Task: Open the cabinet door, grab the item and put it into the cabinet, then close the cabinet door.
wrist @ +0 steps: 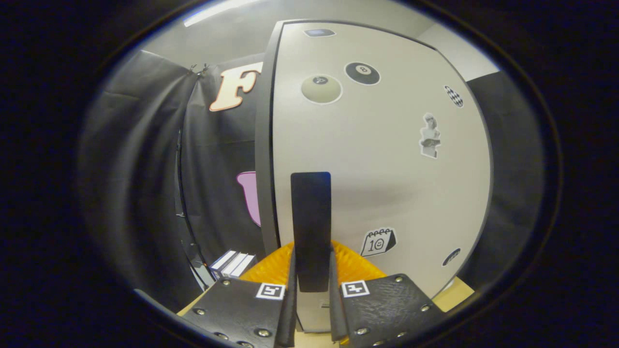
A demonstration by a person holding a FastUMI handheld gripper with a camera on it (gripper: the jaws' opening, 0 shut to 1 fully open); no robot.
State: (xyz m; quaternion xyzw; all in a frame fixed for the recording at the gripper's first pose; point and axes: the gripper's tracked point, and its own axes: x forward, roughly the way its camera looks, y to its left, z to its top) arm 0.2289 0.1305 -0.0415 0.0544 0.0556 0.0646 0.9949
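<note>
Both fingers (290, 285) apparently clamping door handle (311, 227), cabinet door (387, 183)

**Jaws closed on the door handle**

The gripper (312, 285) is held level and points straight at the cabinet door, close up to its face. Its two fingers (232, 309) reach forward side by side, each with a square marker tag on its upper face near the tip. The jaws stand nearly together, with only a narrow gap between them. In that gap sits the lower end of the handle (311, 227), an upright dark bar. Both inner pads press against its sides, one from each side.
</note>
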